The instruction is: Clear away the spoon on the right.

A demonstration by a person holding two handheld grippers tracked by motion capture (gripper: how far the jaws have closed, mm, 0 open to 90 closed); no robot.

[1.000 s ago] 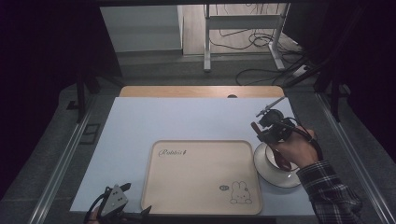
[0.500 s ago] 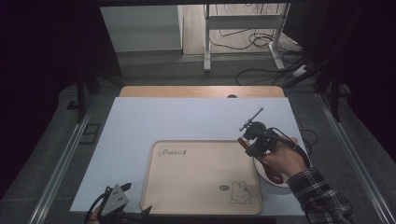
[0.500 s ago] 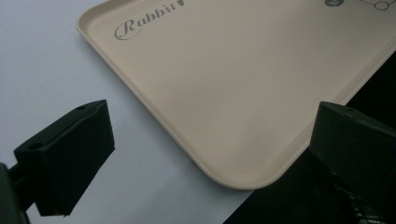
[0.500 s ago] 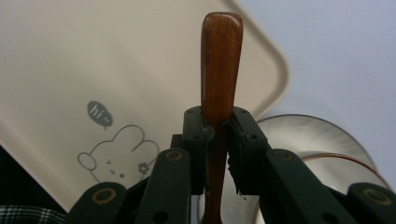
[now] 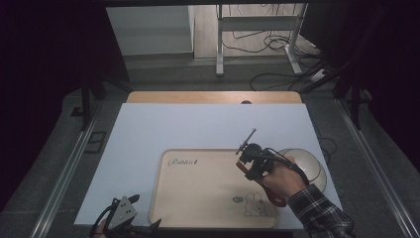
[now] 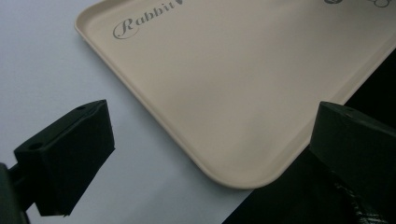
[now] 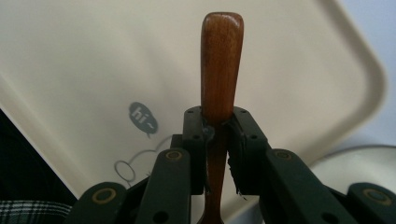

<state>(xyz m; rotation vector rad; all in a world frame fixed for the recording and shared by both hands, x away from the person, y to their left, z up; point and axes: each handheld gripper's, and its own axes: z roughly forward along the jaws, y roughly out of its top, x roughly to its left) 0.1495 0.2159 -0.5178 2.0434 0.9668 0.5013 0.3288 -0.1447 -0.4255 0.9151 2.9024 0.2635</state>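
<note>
Wooden utensil held over a beige tray, two grippers in use.

Nearest, the left gripper is seen at the tray's near-left corner, jaws spread wide with nothing between them. Farther on, the right gripper is clamped on the brown wooden utensil, its handle projecting above the tray's right part beside the rabbit print. Just right, a pale bowl is set on the white table.

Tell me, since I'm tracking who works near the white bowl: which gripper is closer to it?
Right. The right gripper, shut on a wooden spoon, is over the tray's right edge beside the bowl. The left gripper sits open at the tray's near left corner.
</note>
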